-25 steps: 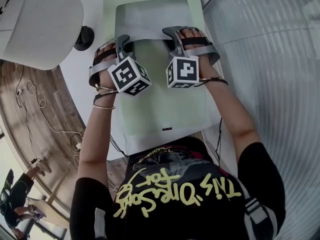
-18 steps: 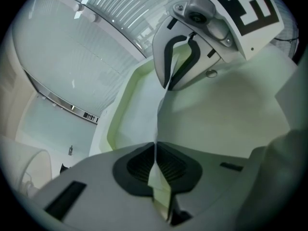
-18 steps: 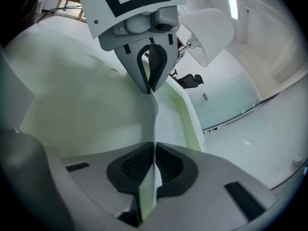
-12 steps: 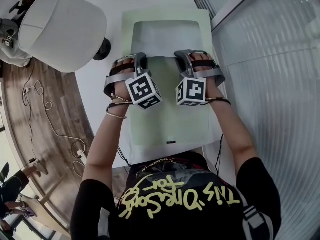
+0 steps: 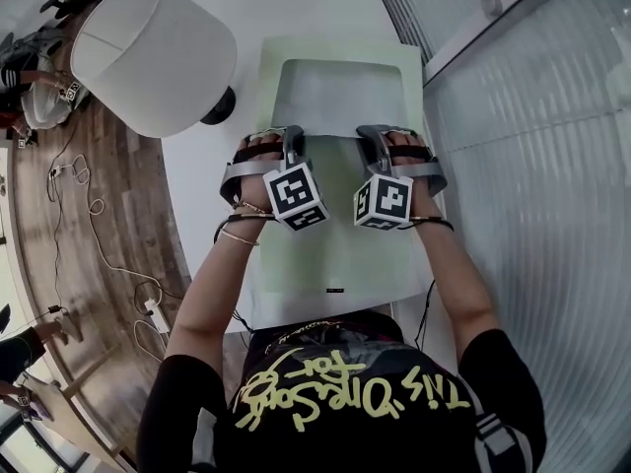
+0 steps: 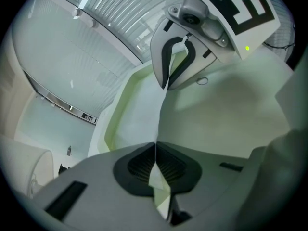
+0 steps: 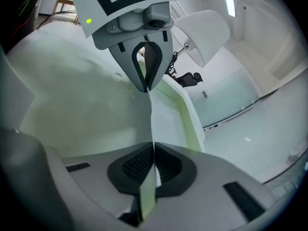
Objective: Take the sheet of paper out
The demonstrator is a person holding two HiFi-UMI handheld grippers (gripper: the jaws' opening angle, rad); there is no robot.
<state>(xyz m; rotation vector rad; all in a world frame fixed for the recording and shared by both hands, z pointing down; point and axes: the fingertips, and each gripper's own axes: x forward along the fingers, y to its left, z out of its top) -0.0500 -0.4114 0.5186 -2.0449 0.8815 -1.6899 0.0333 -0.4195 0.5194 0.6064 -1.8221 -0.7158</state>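
Jaws of left gripper [image 6: 155, 150], right gripper [image 7: 154, 150] abreast, tight on paper [image 5: 335, 239].

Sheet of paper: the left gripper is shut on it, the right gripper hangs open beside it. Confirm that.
Wrong about the right gripper: the right gripper view shows it shut on the sheet of paper too. The left gripper is shut on it, as stated.

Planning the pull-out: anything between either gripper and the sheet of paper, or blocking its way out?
Nothing visible. The left gripper and right gripper are both shut on the sheet of paper's edge, over the pale green tray. The lamp stands off to the left, apart from the sheet.
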